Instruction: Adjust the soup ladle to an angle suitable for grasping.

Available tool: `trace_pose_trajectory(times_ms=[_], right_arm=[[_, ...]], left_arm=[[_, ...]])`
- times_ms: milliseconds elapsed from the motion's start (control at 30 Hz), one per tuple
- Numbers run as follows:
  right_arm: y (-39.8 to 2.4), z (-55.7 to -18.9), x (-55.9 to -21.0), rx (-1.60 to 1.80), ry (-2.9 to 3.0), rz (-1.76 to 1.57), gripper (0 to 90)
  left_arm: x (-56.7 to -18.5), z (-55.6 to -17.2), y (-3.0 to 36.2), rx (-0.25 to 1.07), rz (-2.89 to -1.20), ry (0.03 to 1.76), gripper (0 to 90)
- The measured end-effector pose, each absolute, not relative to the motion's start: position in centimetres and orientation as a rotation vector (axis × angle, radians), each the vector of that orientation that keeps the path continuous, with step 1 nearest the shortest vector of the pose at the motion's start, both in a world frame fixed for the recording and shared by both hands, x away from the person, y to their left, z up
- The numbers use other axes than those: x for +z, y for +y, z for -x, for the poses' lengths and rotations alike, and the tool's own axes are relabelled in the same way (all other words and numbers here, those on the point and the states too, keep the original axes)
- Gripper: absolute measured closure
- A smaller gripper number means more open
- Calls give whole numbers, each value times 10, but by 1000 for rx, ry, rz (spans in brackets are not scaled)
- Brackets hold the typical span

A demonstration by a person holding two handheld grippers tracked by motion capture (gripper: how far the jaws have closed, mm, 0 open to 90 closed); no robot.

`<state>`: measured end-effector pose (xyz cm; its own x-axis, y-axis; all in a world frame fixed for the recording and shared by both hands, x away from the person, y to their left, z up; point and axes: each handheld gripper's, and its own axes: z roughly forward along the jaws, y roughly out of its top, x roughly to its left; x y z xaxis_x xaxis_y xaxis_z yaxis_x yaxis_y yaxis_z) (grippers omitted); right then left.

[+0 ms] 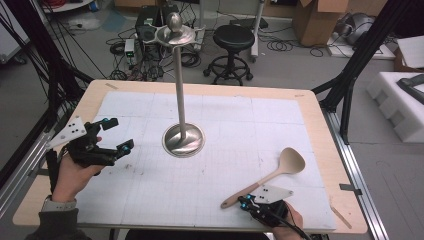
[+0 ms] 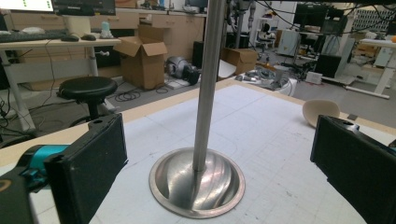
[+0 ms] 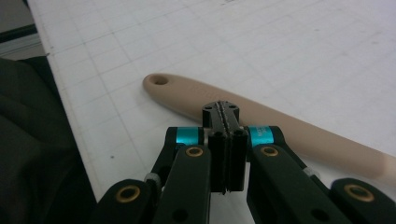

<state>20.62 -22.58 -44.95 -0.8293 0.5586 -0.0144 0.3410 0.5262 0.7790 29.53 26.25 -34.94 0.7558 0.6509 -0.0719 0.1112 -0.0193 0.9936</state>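
Here, right claw (image 3: pixel 223 109) pinched tight, empty, tips just above the wooden spoon (image 1: pixel 272 172) lying near right on the bench (image 1: pixel 210 92). Left claw (image 1: pixel 116 134) wide open, facing the metal stand (image 1: pixel 183 139). Might bump the spoon away if pushed down closed.

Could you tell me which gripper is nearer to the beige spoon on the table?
The right. The right gripper sits, fingers shut, right beside the beige spoon at its handle end, near the table's front edge. The left gripper is open across the table, facing the metal stand.
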Motion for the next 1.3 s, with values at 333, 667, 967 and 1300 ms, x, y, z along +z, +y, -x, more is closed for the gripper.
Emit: trace_pose_trajectory(times_ms=[333,667,967,1300], right_arm=[[-206,-215,-449,1186,2528,-715,900],[-183,-223,-451,1156,2541,-642,900],[-168,-236,-451,1160,2539,-643,900],[-154,-250,-451,1150,2532,-657,900]], left_arm=[[-349,-295,264,478,-1549,635,41],[-349,-295,264,477,-1550,635,40],[-349,-295,265,477,-1542,635,41],[-348,-295,266,478,-1541,636,41]])
